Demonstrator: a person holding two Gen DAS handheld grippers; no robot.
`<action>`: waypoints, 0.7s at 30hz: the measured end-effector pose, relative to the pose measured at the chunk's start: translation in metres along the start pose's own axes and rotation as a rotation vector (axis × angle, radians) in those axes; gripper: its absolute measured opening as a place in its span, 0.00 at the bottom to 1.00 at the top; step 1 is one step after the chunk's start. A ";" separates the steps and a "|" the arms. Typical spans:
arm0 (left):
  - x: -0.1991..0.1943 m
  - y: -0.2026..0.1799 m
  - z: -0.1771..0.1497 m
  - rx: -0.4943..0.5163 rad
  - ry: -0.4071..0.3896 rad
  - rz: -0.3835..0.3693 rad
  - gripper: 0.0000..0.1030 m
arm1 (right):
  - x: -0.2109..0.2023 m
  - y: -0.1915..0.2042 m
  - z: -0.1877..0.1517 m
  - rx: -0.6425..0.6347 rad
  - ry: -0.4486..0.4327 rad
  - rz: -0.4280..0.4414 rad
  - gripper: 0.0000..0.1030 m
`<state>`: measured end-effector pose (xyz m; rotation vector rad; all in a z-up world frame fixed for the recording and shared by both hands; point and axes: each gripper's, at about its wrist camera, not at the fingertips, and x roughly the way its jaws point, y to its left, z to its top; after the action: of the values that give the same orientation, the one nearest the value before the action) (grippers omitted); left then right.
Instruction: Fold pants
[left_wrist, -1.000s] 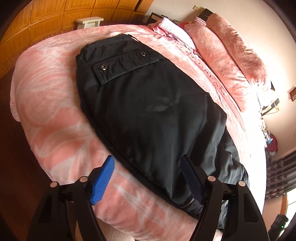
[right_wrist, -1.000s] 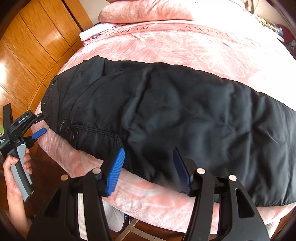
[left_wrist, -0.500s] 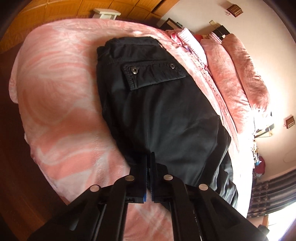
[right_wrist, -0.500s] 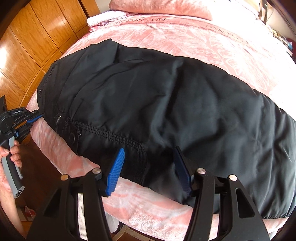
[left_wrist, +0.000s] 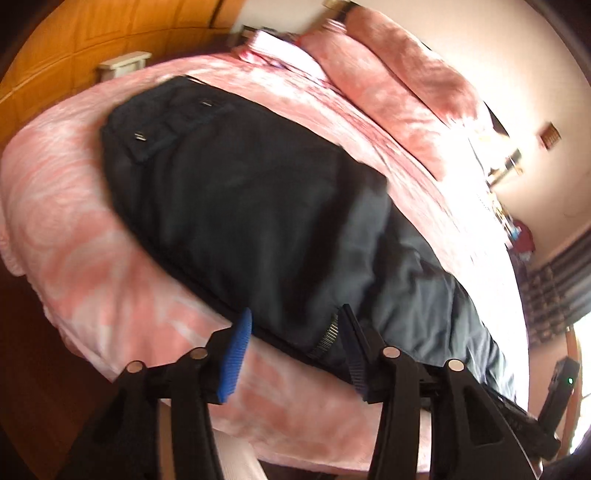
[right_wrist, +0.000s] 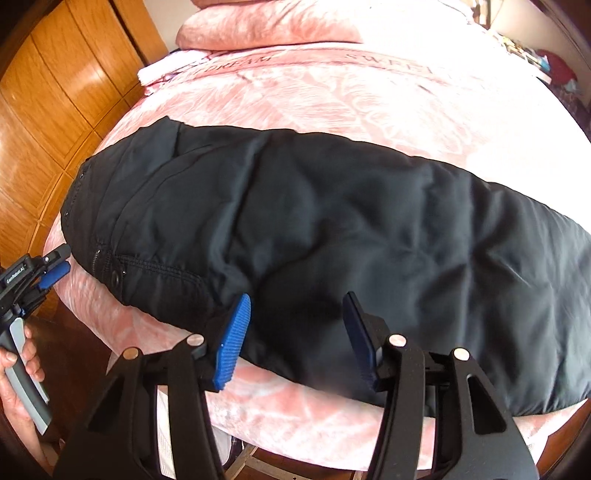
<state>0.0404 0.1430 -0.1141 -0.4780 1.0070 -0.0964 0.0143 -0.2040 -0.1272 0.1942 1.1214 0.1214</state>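
Black pants (left_wrist: 258, 206) lie folded lengthwise on the pink bed, waist and flap pocket at the far left. My left gripper (left_wrist: 291, 350) is open and empty, its blue pads astride the pants' near edge by the zip (left_wrist: 327, 336). In the right wrist view the pants (right_wrist: 332, 229) stretch across the bed, waistband left. My right gripper (right_wrist: 295, 339) is open and empty over the pants' near edge. The left gripper also shows in the right wrist view (right_wrist: 51, 269), open, just off the waistband, held by a hand.
The pink bedspread (right_wrist: 351, 92) covers the bed. Pink pillows (left_wrist: 399, 85) and folded cloth (right_wrist: 166, 68) lie at the head. Wooden wardrobe panels (right_wrist: 55, 92) stand on the left. Dark floor lies below the bed edge (left_wrist: 33, 350).
My left gripper was shut half a second ago and has opened again, the view pulling back. My right gripper stayed open and drew back slightly from the pants.
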 end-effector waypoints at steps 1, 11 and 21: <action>0.008 -0.016 -0.008 0.029 0.042 -0.036 0.48 | -0.005 -0.009 -0.005 0.022 0.003 0.006 0.51; 0.052 -0.135 -0.060 0.344 0.145 -0.096 0.48 | -0.037 -0.067 -0.060 0.060 -0.066 -0.021 0.50; 0.084 -0.161 -0.072 0.440 0.203 -0.024 0.50 | -0.031 -0.089 -0.054 0.064 -0.038 0.006 0.48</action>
<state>0.0490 -0.0502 -0.1431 -0.0771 1.1399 -0.3852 -0.0481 -0.2918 -0.1419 0.2565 1.0872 0.0871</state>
